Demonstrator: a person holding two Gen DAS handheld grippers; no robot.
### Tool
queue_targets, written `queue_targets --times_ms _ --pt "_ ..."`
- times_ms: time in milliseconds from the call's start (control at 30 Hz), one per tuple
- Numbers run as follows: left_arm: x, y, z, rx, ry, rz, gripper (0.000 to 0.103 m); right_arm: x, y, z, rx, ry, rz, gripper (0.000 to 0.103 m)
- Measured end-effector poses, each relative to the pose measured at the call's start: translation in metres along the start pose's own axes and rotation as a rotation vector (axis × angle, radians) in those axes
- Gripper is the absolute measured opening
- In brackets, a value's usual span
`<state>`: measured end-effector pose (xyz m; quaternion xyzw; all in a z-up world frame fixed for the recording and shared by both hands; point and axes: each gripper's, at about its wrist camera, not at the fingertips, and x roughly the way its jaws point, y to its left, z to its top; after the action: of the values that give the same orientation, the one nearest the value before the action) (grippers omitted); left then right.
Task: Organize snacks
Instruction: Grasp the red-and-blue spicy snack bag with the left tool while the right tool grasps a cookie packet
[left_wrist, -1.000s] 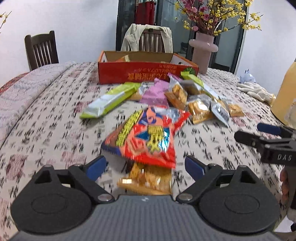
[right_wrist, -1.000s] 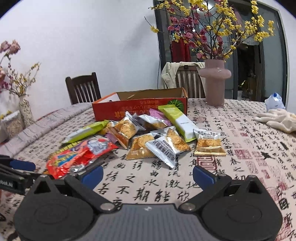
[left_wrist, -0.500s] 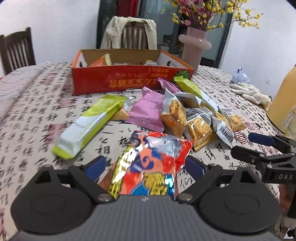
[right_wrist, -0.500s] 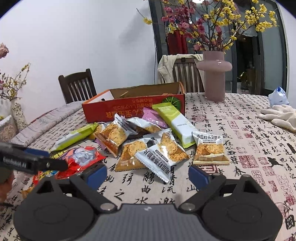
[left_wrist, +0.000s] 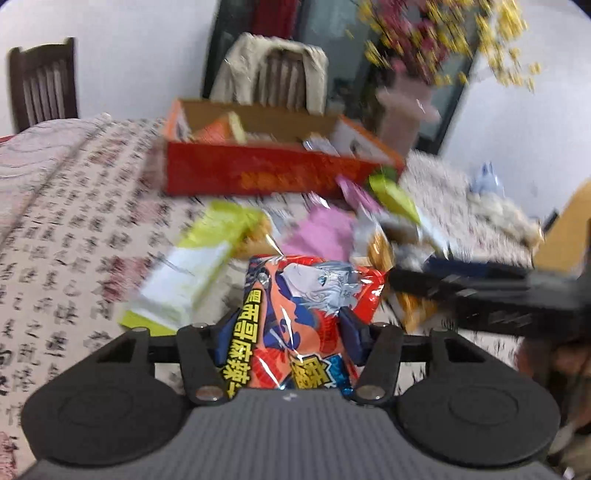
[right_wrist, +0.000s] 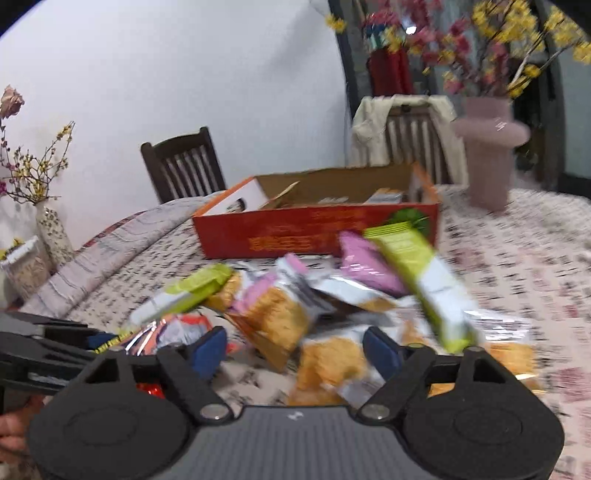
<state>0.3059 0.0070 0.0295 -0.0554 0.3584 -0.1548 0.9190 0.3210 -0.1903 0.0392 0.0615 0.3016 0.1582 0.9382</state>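
Left wrist: snack packets (left_wrist: 314, 142) inside open red box (left_wrist: 266, 173).

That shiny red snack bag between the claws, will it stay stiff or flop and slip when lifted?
The red snack bag looks like crinkled glossy foil, so it will probably flop. The left gripper is closing on it; the slick film might slip. It looks puffy, so likely light.

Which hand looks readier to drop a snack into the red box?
Left. The left gripper has its closing jaws squeezing the red chip bag; the right gripper is only closing around a cracker packet.
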Motion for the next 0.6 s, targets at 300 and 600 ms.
queue_targets --times_ms 300,600 --pt "-0.028 0.042 0.012 -0.143 -0.077 0.09 0.056 0.057 0.002 0.015 0.133 0.024 0.007 0.042" --pt "-0.033 0.029 0.006 -0.133 -0.072 0.085 0.056 0.016 0.024 0.006 0.013 -0.033 0.027 0.038"
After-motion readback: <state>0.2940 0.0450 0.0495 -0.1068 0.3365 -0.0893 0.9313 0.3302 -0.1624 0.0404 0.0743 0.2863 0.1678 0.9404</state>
